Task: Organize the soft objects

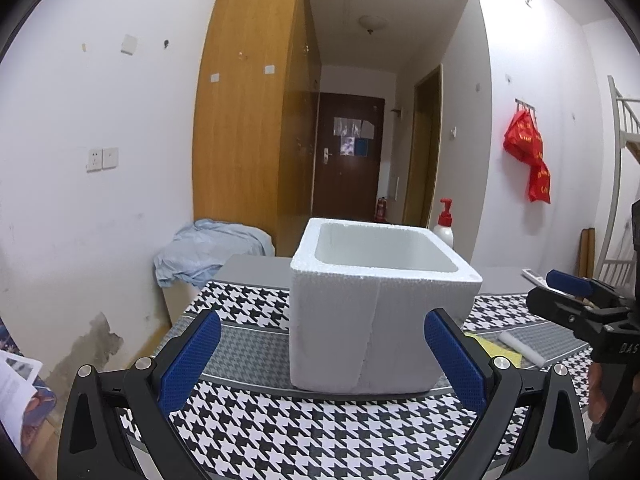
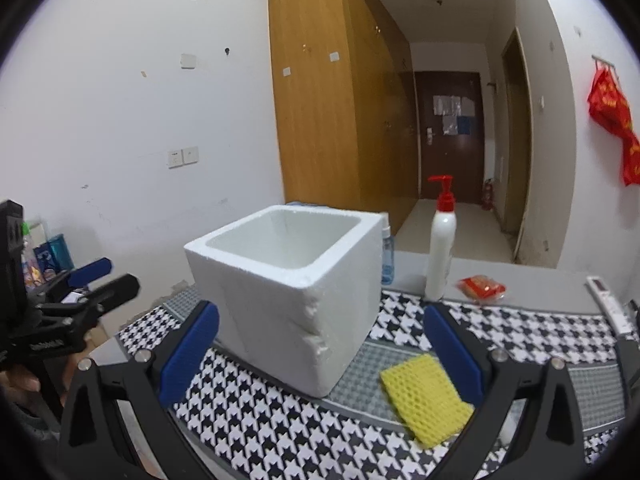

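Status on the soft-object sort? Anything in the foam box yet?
Nothing looks done: what shows of the foam box interior is bare. Nothing in hand: left gripper and right gripper are both open. Left: yellow sponge and white foam roll lie on the mat.

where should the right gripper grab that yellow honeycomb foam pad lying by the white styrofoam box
Take the yellow honeycomb foam pad by its near right edge, coming down from above with the open right gripper. It lies flat on the houndstooth mat, so a side approach has little to bite. Its left side sits close to the white styrofoam box, leaving less finger room there. Being soft mesh, it will likely fold when pinched.
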Tool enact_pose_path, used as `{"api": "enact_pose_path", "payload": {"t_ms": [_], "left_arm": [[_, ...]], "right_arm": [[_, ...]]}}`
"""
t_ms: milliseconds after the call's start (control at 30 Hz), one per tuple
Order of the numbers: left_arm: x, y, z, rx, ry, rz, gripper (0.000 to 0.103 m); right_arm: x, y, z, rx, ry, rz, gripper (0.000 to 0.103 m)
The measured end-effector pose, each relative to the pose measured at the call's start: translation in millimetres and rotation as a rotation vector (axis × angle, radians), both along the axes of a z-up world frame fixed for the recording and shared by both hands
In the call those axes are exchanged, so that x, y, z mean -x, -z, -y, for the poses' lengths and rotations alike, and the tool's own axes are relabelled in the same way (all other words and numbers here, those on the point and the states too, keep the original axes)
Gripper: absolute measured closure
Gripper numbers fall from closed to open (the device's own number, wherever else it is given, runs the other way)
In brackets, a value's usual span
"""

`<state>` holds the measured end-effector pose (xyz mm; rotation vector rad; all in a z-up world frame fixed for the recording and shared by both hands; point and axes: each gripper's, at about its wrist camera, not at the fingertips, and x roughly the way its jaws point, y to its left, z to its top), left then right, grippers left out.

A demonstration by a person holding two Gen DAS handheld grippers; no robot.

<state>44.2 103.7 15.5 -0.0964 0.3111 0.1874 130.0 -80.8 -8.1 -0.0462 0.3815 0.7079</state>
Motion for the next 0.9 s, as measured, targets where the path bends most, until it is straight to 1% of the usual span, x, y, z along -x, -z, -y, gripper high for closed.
{"api": "enact_pose_path", "payload": {"t_ms": [133,300,400,467,900], "left_arm": [[-1,5,4,0.022,0.011,0.001,0.001],[-3,11,15,0.022,0.044,-0.009,0.001],[-5,9,21,0.01,0.064,-0.012,0.001],[-4,7,25,-0.003,0.064,-0.008,0.001],[-11,7,41,0.01,0.105,-0.023,0.001]], "right_arm": [[3,5,2,0.016,0.011,0.008,0.0],[4,9,10,0.017,0.018,-0.006,0.0],[2,10,13,0.007,0.022,-0.022,0.0],[3,10,15,0.012,0.034,-0.016,0.0],[6,6,38,0.003,0.076,-0.008,0.0]]}}
